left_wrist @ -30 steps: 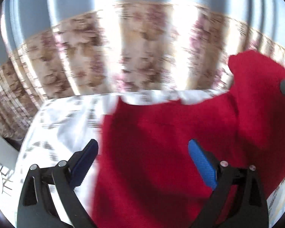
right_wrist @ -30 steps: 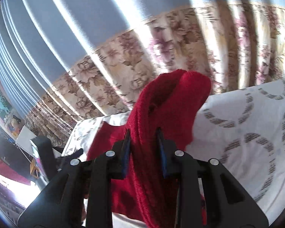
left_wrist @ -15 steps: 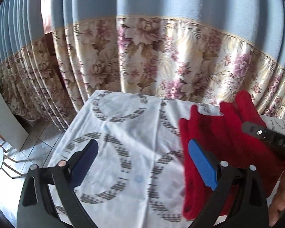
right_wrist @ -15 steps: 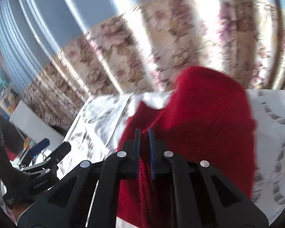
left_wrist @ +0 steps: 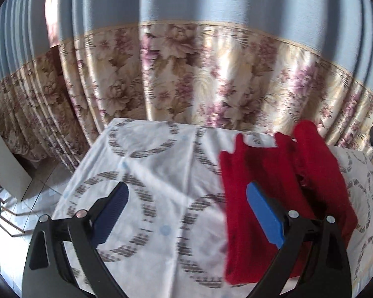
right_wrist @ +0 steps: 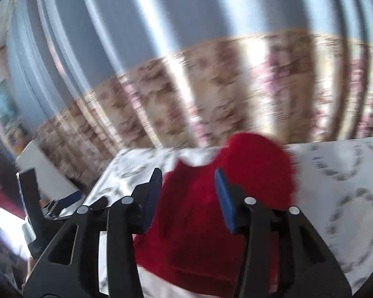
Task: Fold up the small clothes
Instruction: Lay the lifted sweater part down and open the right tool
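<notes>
**Both tools open, red garment lying on the bench**

Over on the left, the left tool point(left_wrist: 186, 206) hovers above the white circle-patterned cloth point(left_wrist: 146, 173) covering the bench, blue pads spread wide, gripping nothing. Moving right, the red knitted garment point(left_wrist: 273, 178) lies on the cloth in lengthwise folds, one side doubled over toward the middle, its near edge close to the bench's front. Further right, the right tool point(right_wrist: 189, 193) sits just above that red heap point(right_wrist: 248, 164), fingers apart with no fabric between them; the view is smeared with motion. The danger, I'd say: the thick knit looks springy, so the top layer could flop open unpinned, and a grab near the front edge could drag the whole piece off.
</notes>
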`<action>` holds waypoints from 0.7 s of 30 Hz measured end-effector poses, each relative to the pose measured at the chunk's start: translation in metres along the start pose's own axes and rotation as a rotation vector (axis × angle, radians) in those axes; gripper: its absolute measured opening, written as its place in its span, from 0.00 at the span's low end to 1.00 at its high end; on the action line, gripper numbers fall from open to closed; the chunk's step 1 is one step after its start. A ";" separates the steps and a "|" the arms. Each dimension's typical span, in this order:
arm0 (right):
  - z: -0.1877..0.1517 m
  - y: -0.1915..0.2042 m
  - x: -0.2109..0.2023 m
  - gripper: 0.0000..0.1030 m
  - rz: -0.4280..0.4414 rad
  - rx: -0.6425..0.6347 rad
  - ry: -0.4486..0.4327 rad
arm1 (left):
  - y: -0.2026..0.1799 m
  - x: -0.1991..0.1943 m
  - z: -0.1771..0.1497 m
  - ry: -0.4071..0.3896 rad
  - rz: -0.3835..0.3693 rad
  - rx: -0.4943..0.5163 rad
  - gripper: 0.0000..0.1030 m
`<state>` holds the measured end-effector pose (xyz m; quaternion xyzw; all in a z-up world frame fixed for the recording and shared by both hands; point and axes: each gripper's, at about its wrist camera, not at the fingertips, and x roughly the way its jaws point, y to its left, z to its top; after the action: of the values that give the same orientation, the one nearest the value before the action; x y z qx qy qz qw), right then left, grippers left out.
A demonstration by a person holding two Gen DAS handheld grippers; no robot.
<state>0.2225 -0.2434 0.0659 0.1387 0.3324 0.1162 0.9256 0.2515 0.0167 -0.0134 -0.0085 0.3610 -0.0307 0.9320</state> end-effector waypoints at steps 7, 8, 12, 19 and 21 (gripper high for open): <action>-0.007 -0.079 -0.024 0.65 -0.192 0.023 -0.002 | -0.065 0.003 0.000 0.018 -0.062 0.063 0.93; -0.011 -0.085 -0.024 0.67 -0.210 0.021 0.001 | -0.075 0.004 0.000 0.021 -0.069 0.070 0.93; -0.029 -0.112 -0.023 0.71 -0.246 0.022 0.028 | -0.110 0.004 -0.003 0.029 -0.089 0.111 0.93; -0.043 -0.138 -0.029 0.73 -0.238 0.050 0.044 | -0.157 0.011 -0.005 0.056 -0.100 0.164 0.93; -0.044 -0.142 -0.033 0.73 -0.232 0.055 0.045 | -0.164 0.015 -0.009 0.073 -0.099 0.173 0.93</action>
<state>0.1864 -0.3779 0.0048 0.1219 0.3700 0.0022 0.9210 0.2482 -0.1480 -0.0243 0.0551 0.3897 -0.1080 0.9129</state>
